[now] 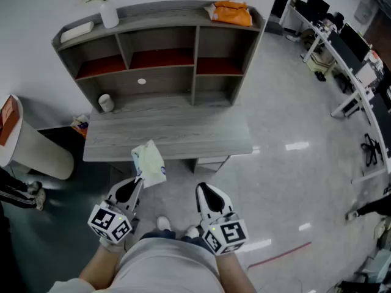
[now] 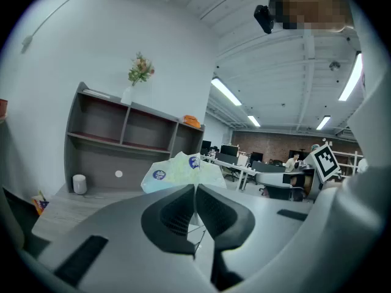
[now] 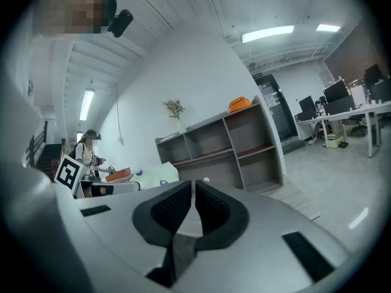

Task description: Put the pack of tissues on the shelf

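**Ops:** While I've got the tissues up off the bench, status: left claw is clenched on the pack's near edge. Pack hangs over the bench's front edge, well short of the shelf. Other side: right claw pinched together, nothing in it.

**Eng:** Step?

**Ops:** Carry, I'd say. Pick looks done, place not started.

**Eng:** Next move?

**Ops:** Reach forward and up, choose a slot, level the pack, then let go. It's soft and held by one edge, so I expect it to flop.

**Eng:** What's free?

**Ops:** Three upper cubbies, red floors, look empty. Lower bay has a small white cylinder at its left end. Top board carries a vase and a flat white item on the left, and an orange bag on the right.
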A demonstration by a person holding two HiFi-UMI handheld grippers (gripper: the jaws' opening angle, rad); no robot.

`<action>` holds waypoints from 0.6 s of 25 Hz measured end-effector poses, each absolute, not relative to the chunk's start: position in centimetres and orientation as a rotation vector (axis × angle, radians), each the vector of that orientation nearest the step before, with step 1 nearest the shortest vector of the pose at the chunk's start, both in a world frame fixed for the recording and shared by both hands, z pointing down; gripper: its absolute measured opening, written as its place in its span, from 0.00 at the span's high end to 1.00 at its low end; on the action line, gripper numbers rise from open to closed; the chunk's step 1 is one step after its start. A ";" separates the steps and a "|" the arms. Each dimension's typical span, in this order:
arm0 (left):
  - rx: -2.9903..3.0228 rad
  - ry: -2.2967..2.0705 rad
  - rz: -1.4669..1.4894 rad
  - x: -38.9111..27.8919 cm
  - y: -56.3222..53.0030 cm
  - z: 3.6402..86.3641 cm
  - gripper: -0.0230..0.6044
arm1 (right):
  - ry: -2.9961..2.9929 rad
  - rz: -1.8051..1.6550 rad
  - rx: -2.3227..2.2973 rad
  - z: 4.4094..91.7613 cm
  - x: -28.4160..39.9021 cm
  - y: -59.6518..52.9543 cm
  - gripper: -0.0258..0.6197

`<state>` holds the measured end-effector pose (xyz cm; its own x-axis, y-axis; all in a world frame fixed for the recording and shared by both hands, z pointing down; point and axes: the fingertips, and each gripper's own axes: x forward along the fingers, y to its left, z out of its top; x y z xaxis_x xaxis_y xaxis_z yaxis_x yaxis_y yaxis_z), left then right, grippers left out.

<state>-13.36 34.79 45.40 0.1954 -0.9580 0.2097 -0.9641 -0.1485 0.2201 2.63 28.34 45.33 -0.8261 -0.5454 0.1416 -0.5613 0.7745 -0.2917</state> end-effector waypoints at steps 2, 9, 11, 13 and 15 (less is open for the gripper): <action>2.185 -1.803 0.012 -13.4 34.9 45.3 0.93 | -2.909 0.507 0.919 45.3 2.5 28.6 0.91; 2.214 -1.759 -0.012 -14.4 35.1 45.1 0.93 | -2.888 0.496 0.967 45.3 1.6 29.2 0.91; 2.221 -1.743 -0.021 -14.8 35.3 45.4 0.93 | -2.883 0.503 0.983 45.4 1.3 29.4 0.91; 2.220 -1.729 -0.030 -15.3 35.3 45.6 0.93 | -2.888 0.539 1.020 45.2 1.1 29.4 0.91; 2.223 -1.720 -0.035 -16.1 35.4 45.5 0.93 | -2.886 0.565 1.067 45.1 0.9 29.3 0.91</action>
